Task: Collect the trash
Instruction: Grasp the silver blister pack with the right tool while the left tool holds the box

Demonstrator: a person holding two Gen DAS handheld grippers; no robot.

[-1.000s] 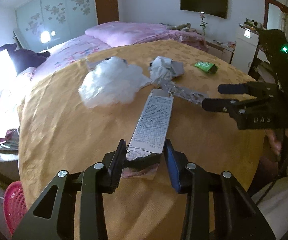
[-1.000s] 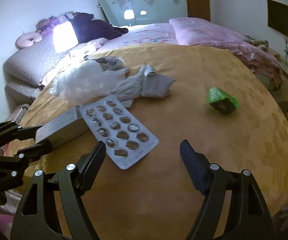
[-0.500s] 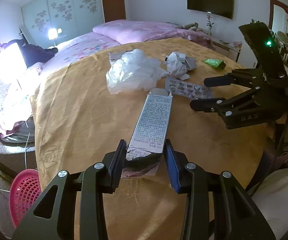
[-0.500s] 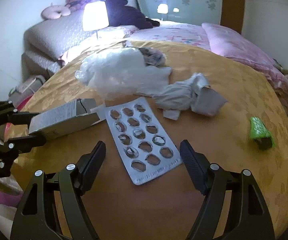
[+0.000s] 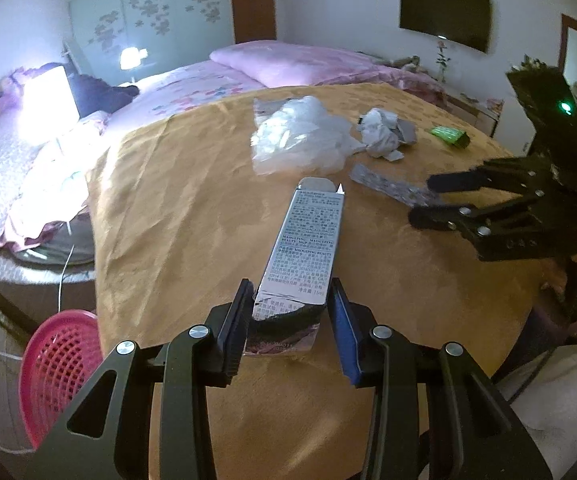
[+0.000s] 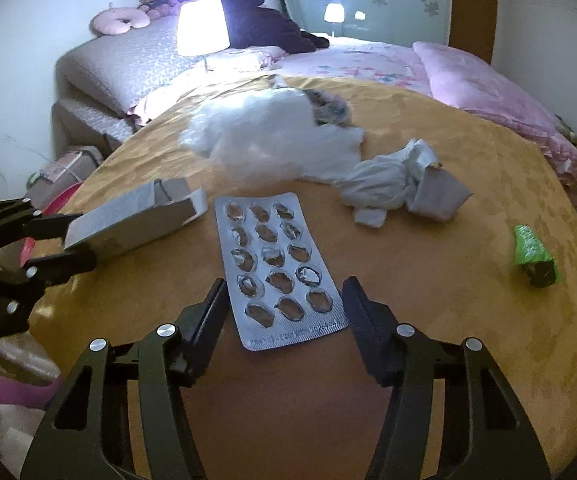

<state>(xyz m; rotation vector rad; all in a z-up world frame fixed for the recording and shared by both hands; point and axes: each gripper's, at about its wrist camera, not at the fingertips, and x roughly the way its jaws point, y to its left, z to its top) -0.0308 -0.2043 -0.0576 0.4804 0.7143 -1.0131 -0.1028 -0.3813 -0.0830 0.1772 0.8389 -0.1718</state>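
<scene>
Left tongs hold a carton; right tongs closing around a blister sheet on the yellow-clothed round table [image 6: 468, 340].

The left tongs [image 5: 288, 320] clamp the near end of a long grey printed cardboard carton [image 5: 308, 240], which juts forward. The right tongs [image 6: 284, 316] are narrowing, pads not yet pressing, with the emptied silver pill blister sheet [image 6: 276, 264] lying flat between them. Beyond lie a crumpled clear plastic bag [image 6: 272, 140], crumpled grey paper [image 6: 400, 184] and, to the right, a green wrapper [image 6: 532, 248].
</scene>
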